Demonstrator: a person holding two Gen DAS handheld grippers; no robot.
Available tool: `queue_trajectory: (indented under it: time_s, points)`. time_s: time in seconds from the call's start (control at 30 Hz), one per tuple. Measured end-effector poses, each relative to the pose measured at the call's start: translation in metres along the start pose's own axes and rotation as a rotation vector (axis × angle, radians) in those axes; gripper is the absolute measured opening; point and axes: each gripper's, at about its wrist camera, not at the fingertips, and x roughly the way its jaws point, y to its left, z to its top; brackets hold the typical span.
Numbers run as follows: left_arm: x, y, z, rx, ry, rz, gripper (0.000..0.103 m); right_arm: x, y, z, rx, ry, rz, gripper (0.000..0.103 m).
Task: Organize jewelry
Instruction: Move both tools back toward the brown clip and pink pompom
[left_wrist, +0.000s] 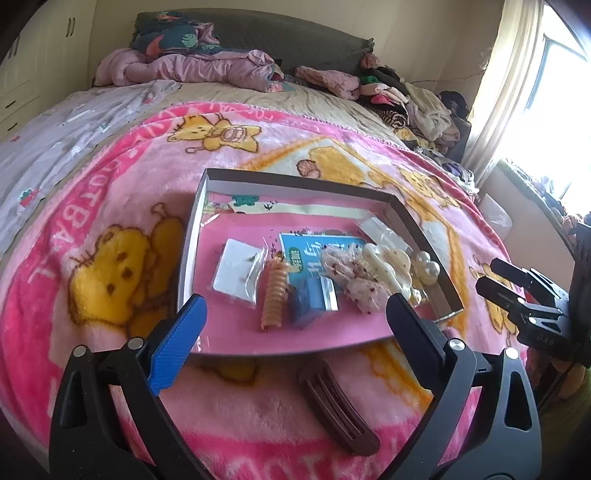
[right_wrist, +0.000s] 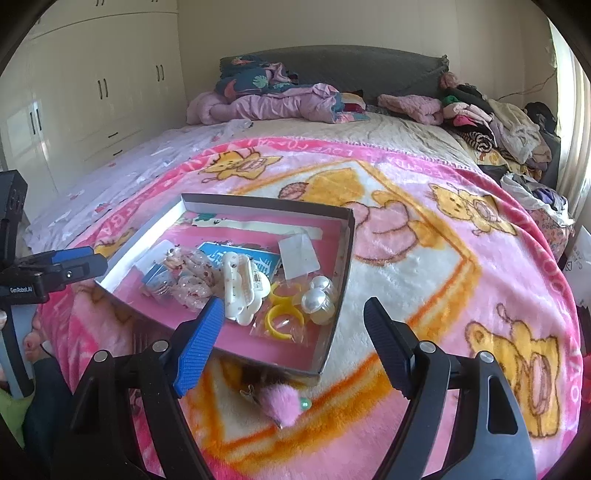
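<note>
Lying below gaping left tool (left_wrist: 295, 314), brown hair clip (left_wrist: 338, 406), untouched on blanket (left_wrist: 110, 177)

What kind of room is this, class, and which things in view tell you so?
Most likely a bedroom: a bed with a dark headboard, a cartoon blanket spread over it, and a wardrobe along the wall.

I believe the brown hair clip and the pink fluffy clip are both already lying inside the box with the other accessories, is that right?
Not quite: both lie outside the box, on the blanket before its near edge. The left wrist view shows the brown hair clip there; the right wrist view shows the pink fluffy clip. The other accessories are inside.
</note>
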Motion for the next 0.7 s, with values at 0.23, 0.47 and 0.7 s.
queue_trajectory:
  time_s: [0.23,0.47,0.7]
  points:
    - [-0.003,-0.003,-0.016,-0.003,0.029,0.008,0.089,-0.007,-0.004,-0.007,-0.002,0.006,0.009,0.076]
    - [-0.003,-0.003,-0.034,-0.004,0.065,0.038,0.089,-0.006,-0.010,-0.020,-0.001,0.024,0.008,0.076]
    - [-0.003,-0.004,-0.049,-0.008,0.094,0.057,0.089,0.000,-0.010,-0.036,-0.019,0.053,0.015,0.076]
